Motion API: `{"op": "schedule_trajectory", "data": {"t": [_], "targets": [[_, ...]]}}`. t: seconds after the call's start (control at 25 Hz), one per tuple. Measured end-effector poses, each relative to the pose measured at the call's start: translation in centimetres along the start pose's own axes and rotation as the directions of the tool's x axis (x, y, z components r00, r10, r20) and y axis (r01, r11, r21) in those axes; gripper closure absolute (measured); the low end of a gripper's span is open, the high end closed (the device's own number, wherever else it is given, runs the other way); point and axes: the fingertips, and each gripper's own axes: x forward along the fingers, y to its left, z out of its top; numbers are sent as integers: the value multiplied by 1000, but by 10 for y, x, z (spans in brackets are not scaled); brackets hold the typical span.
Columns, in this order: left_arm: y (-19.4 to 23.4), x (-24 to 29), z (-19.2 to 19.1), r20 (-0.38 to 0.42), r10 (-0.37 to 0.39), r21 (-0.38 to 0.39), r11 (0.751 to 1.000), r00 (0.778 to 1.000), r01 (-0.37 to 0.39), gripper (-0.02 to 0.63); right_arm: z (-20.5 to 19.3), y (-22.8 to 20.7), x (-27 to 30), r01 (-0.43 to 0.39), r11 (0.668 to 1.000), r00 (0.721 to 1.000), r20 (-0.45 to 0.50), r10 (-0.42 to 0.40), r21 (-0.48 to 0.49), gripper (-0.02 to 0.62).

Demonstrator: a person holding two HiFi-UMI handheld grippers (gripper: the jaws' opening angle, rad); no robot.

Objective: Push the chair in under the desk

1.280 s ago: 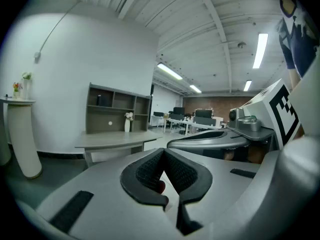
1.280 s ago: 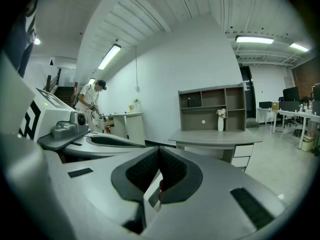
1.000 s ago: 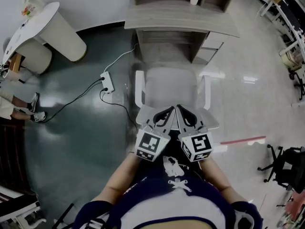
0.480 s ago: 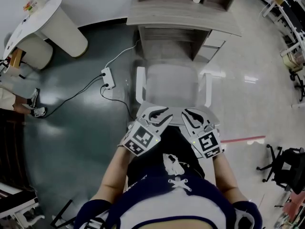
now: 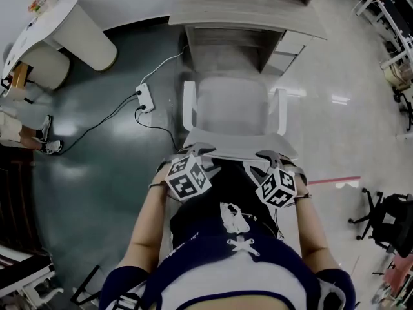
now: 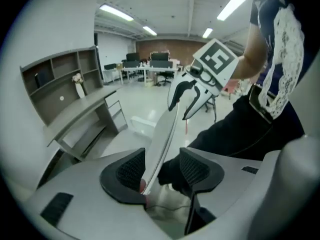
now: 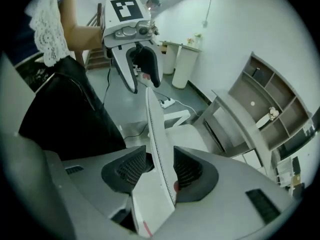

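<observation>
A white chair (image 5: 231, 108) with armrests stands in front of the grey desk (image 5: 245, 11), seat facing the desk's knee space. Its thin backrest (image 5: 235, 150) is nearest me. My left gripper (image 5: 193, 151) sits at the backrest's left end and my right gripper (image 5: 270, 155) at its right end. In the left gripper view the backrest edge (image 6: 165, 129) runs between the opening jaws of the left gripper (image 6: 161, 171), with a gap beside it. In the right gripper view the backrest edge (image 7: 155, 129) likewise passes between the opening jaws of the right gripper (image 7: 157, 170).
A power strip (image 5: 144, 99) with cables lies on the dark floor left of the chair. A white round table (image 5: 71, 31) stands at the far left, with a seated person's legs (image 5: 26, 137) below it. A black office chair (image 5: 387, 221) is at the right.
Both grippers have moved apart from the backrest's middle to its two ends. Their jaws, shut before, now stand apart around the backrest edge.
</observation>
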Motion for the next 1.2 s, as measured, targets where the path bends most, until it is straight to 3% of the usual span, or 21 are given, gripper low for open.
{"op": "schedule_trajectory", "data": {"t": [0.16,0.4,0.76,0.92,1.2], "targets": [[3,17,-26,-167,59,107,993,984,-42,399,-23,0,13,51,992,992,-113,-64,-115,443],[6,41,-42,-259,62,153,988,964,-22,397,-46,-5,34,71,984,973,-208,-104,-163,443],[10,63,-51,-282,85,158,987,956,-41,401,-62,-7,53,98,982,966,-221,-133,-164,472],[13,66,-49,-260,131,170,982,957,-88,466,-63,-6,55,96,983,970,-207,-128,-156,472],[14,68,-49,-245,100,82,993,964,-82,461,-64,-9,64,96,991,977,-184,-113,-96,472]]}}
